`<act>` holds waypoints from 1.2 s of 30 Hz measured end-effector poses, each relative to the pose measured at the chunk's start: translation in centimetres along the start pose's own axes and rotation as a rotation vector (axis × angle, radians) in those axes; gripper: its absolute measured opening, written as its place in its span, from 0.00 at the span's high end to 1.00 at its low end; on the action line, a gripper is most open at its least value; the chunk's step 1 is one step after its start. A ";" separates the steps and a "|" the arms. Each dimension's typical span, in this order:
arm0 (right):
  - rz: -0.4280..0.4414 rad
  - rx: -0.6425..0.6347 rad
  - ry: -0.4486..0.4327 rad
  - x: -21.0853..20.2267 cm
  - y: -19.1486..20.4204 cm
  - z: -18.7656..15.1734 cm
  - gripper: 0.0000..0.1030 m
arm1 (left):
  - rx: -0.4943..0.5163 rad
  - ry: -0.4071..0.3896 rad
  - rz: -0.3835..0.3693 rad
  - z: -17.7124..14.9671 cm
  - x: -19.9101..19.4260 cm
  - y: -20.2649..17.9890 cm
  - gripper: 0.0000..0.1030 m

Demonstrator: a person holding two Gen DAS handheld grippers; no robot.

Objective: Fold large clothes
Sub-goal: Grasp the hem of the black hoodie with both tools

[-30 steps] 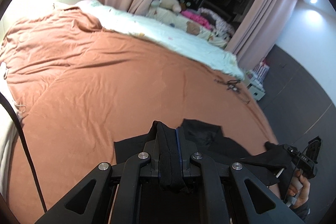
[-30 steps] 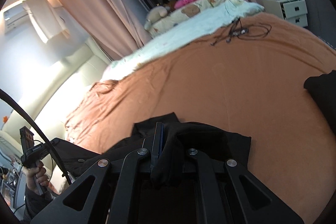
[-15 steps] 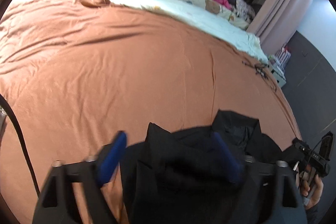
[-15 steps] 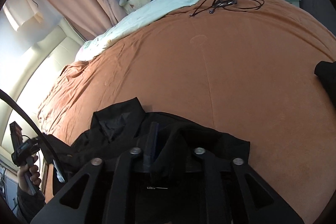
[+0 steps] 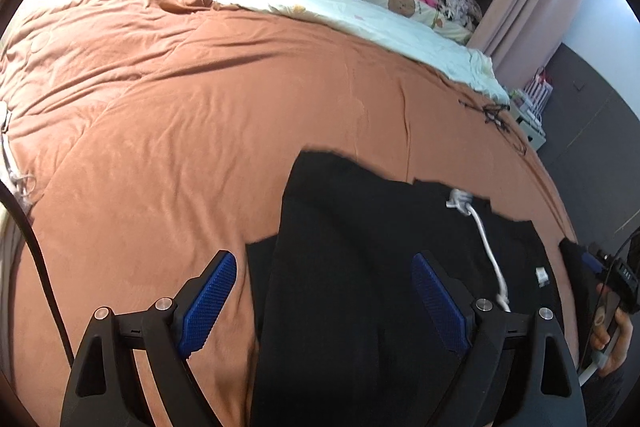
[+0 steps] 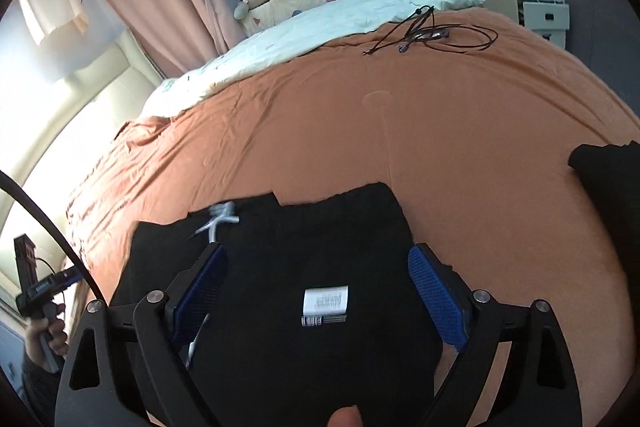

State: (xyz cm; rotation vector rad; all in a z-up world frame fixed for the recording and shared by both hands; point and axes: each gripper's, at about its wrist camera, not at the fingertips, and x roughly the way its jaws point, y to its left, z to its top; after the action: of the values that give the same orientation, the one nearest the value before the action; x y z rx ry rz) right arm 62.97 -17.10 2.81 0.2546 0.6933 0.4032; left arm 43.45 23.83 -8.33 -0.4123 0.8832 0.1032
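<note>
My left hand-held gripper [image 5: 322, 301] tilts down over the black garment [image 5: 360, 267], its blue pads [image 5: 208, 297] spread wide and clear of the cloth. My right hand-held gripper [image 6: 318, 291] also angles down, its jaws opening, with the garment's white label [image 6: 325, 301] lying between them, untouched. The garment lies flat on the near edge of the orange bed cover [image 5: 200, 107], a white drawstring [image 5: 486, 247] across it. Farther off lie black cables [image 6: 428, 35].

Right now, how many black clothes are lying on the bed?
2. One black garment lies spread under the open grippers, near the bed's front edge. A second dark garment sits at the right edge of the right wrist view, cut off. More may be hidden.
</note>
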 end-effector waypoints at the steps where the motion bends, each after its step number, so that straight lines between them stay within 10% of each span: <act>1: -0.004 -0.004 0.009 -0.1 -0.1 -0.4 0.12 | 0.001 0.011 0.000 -0.4 0.0 0.1 0.12; 14: 0.032 -0.066 0.148 1.3 3.2 -1.1 0.15 | -0.120 0.108 -0.054 -8.5 -0.8 3.1 0.18; 25: -0.016 -0.192 0.273 2.7 10.2 -1.9 0.47 | -0.297 0.125 -0.190 -13.8 -1.9 6.6 0.39; 36: -0.012 -0.216 0.374 6.8 14.1 -4.4 0.69 | -0.380 0.160 -0.252 -15.6 -1.4 7.7 0.40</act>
State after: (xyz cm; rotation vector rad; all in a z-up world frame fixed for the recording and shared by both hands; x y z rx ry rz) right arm 60.91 -1.05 0.70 -0.0330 1.0088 0.5166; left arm 29.25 24.90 -18.42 -0.8932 0.9632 0.0051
